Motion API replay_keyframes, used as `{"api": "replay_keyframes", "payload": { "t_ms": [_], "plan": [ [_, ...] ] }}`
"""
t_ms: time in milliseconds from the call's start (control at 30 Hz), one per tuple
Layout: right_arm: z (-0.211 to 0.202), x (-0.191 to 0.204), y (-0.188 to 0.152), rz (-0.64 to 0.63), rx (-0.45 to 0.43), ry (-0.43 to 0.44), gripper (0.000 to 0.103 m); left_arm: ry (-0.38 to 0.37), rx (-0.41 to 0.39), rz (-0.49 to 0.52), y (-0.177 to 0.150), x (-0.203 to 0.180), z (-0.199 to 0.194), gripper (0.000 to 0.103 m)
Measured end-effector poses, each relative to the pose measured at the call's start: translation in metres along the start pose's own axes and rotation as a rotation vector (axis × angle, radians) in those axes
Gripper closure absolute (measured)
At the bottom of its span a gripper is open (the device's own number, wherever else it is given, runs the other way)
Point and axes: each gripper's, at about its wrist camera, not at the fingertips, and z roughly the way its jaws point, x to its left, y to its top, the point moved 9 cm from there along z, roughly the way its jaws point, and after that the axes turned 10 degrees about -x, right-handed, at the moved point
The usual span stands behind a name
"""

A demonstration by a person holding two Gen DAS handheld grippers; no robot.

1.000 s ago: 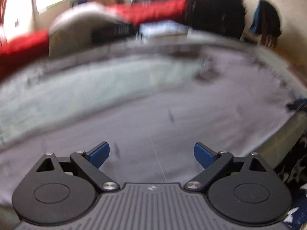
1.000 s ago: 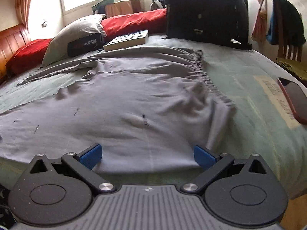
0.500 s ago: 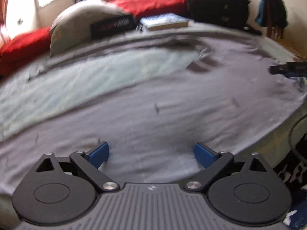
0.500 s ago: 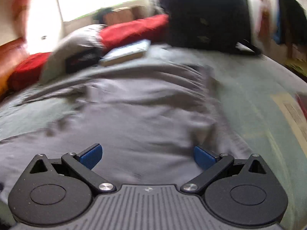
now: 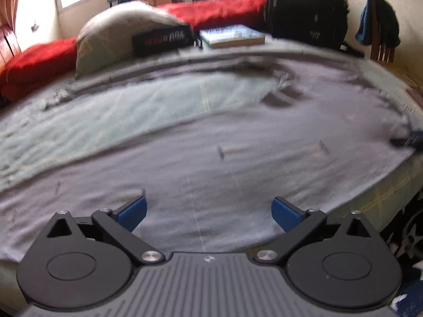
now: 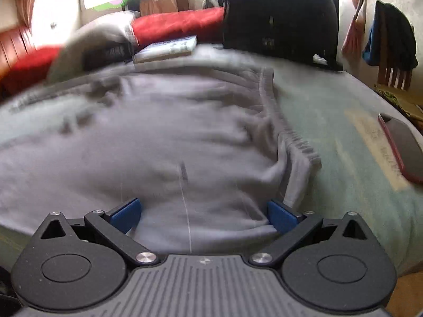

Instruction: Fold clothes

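- My left gripper [image 5: 208,211] and right gripper [image 6: 202,212] gape wide, empty, over the grey trousers [image 5: 238,158].
- Closing carelessly could pinch the bedsheet [image 6: 330,121] too, dragging everything.

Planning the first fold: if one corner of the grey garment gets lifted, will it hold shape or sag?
Likely sag: the garment lies limp, with soft wrinkles by its ribbed hem. Probably light, since it drapes thinly over the bed. It may drag rather than slide; both cloths look matte.
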Motion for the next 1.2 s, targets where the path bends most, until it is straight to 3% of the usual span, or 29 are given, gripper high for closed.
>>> {"api": "replay_keyframes", "payload": {
  "t_ms": [133, 233, 433, 667, 900, 1000, 1200],
  "plan": [
    [-0.001, 0.0, 0.0, -0.002, -0.004, -0.006, 0.0, -0.027, -0.048, 0.028, 0.008, -0.008, -0.003, 0.003],
    [-0.003, -0.001, -0.001, 0.0, -0.006, -0.003, 0.0, -0.017, 0.056, 0.008, -0.011, -0.007, 0.009, 0.002],
    [-0.003, 0.0, -0.002, -0.001, -0.015, -0.007, 0.0, -0.049, 0.116, -0.037, -0.028, -0.002, -0.001, 0.002],
    [-0.004, 0.001, -0.003, -0.006, -0.026, -0.013, 0.0, -0.111, 0.006, -0.024, 0.008, -0.012, -0.006, 0.002],
    [-0.005, 0.001, -0.003, -0.006, -0.029, -0.018, 0.0, -0.192, 0.103, -0.038, -0.02, -0.034, 0.01, 0.002],
    [-0.005, 0.001, -0.003, -0.005, -0.029, -0.02, 0.0, -0.195, 0.104, 0.022, -0.023, -0.038, 0.001, 0.002],
    [-0.006, 0.002, -0.003, -0.007, -0.032, -0.029, 0.0, -0.218, 0.036, 0.004, 0.006, -0.031, -0.003, 0.002]
  ]
}}
